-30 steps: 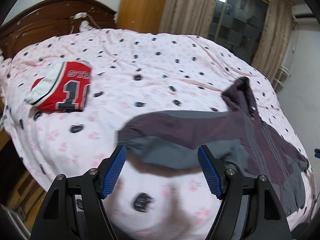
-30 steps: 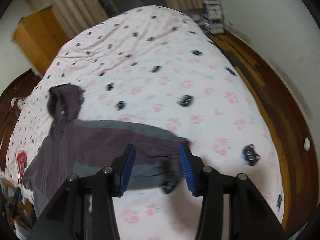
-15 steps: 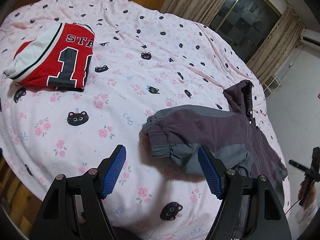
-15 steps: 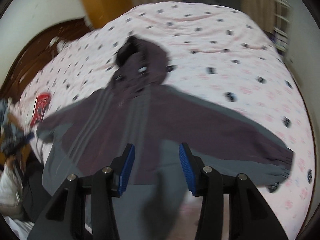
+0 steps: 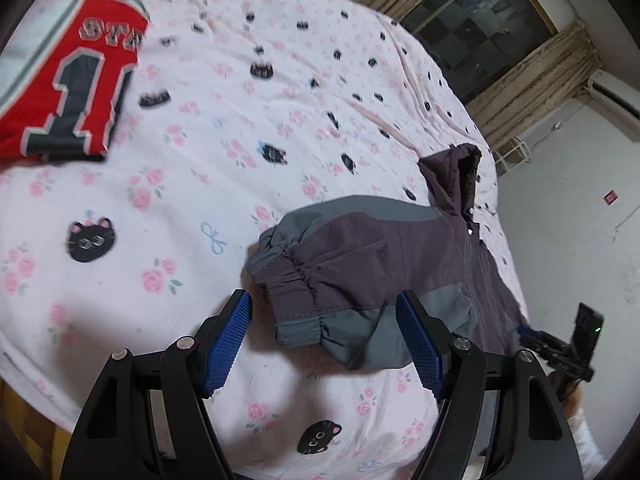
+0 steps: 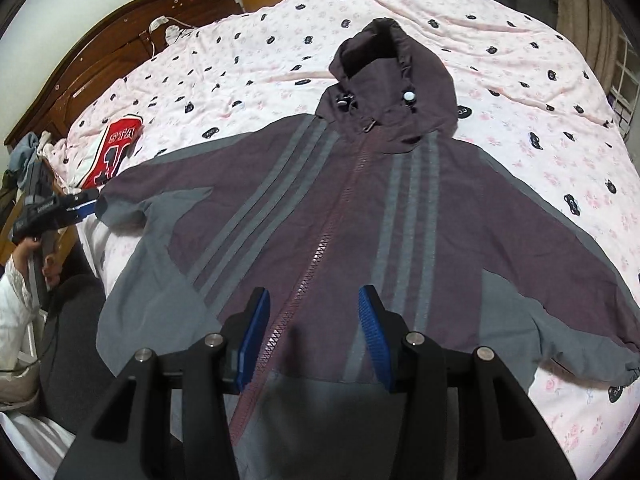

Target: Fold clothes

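Note:
A purple and grey hooded jacket point(image 6: 360, 200) lies spread face up on the pink bed, zipped, hood toward the far side. My right gripper point(image 6: 312, 336) is open and empty, above the jacket's lower front by the zipper. My left gripper point(image 5: 324, 344) is open and empty, its fingers either side of the jacket's left sleeve cuff point(image 5: 304, 300). The left gripper also shows in the right wrist view point(image 6: 80, 204) at that sleeve end. A folded red jersey point(image 5: 68, 88) with a number lies on the bed, to the left.
The pink cat-print bedsheet point(image 5: 240, 120) covers the bed. A dark wooden headboard point(image 6: 112, 56) stands at the left. Curtains and a dark window point(image 5: 480, 24) are beyond the bed. The person's legs and sleeve point(image 6: 24, 312) are at the bed's near-left edge.
My left gripper has come closer to the sleeve cuff, which now lies between its fingers. My right gripper has swung from the right sleeve to over the jacket's front.

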Demonstrator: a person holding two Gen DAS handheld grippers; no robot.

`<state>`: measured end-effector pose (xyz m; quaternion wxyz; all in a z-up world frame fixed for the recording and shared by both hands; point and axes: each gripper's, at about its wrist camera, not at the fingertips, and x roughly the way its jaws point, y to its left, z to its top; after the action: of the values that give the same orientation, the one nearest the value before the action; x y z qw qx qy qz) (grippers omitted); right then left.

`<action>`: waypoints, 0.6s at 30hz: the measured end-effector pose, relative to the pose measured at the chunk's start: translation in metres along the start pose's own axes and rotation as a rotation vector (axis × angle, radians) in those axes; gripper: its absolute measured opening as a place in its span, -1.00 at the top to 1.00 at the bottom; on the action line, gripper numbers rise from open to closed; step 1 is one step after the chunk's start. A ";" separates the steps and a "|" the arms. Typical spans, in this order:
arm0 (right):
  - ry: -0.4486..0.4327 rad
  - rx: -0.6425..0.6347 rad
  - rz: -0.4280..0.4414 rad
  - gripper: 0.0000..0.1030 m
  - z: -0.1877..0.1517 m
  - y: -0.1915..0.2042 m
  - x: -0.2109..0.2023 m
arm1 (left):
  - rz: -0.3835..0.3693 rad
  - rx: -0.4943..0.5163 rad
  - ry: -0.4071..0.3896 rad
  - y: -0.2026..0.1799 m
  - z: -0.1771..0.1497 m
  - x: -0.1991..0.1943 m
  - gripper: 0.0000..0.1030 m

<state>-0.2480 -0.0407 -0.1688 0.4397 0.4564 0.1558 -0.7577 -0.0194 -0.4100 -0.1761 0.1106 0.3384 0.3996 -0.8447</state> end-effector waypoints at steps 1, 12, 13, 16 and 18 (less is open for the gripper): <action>0.002 -0.005 -0.002 0.08 0.000 0.002 0.002 | -0.010 -0.011 0.010 0.002 0.002 0.002 -0.36; 0.100 -0.086 -0.049 0.07 -0.028 0.030 0.048 | -0.133 -0.115 0.011 0.026 0.021 0.006 -0.36; 0.101 -0.089 -0.057 0.07 -0.030 0.032 0.050 | -0.144 -0.123 0.011 0.028 0.023 0.006 -0.36; 0.098 -0.080 -0.065 0.03 -0.033 0.033 0.054 | -0.163 -0.141 0.016 0.031 0.027 0.008 -0.36; 0.097 -0.073 -0.064 0.01 -0.033 0.033 0.055 | -0.168 -0.145 0.022 0.032 0.030 0.009 -0.36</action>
<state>-0.2140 -0.0668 -0.2268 0.4234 0.4710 0.2193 -0.7421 -0.0258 -0.4525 -0.1881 0.0590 0.3039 0.4878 -0.8162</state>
